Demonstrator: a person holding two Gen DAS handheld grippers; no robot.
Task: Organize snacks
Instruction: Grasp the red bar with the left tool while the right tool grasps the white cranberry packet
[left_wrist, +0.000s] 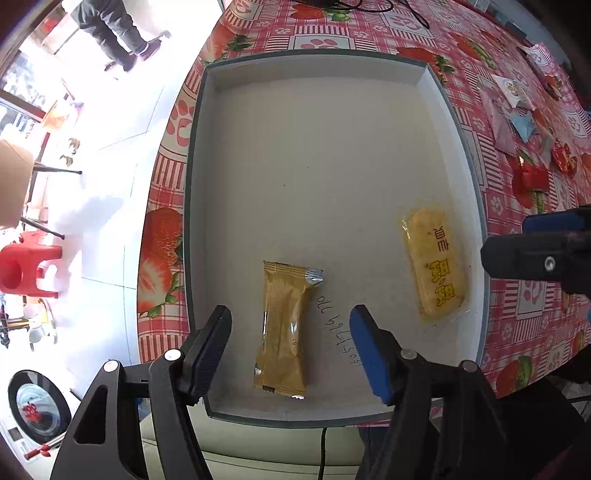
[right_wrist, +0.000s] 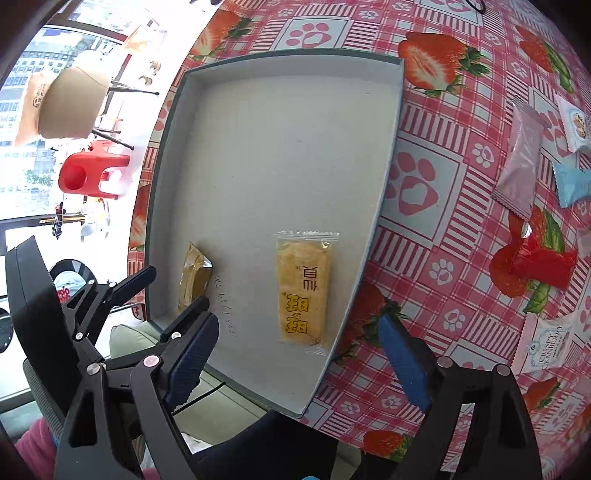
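Both black two-finger grippers with blue pads hang wide open and empty: the left gripper straddles a brown foil snack packet, the right gripper a clear yellow rice-cracker packet. Both packets lie flat and apart in the shallow grey cardboard box, probably just set down. Loose snacks wait on the strawberry-print tablecloth.
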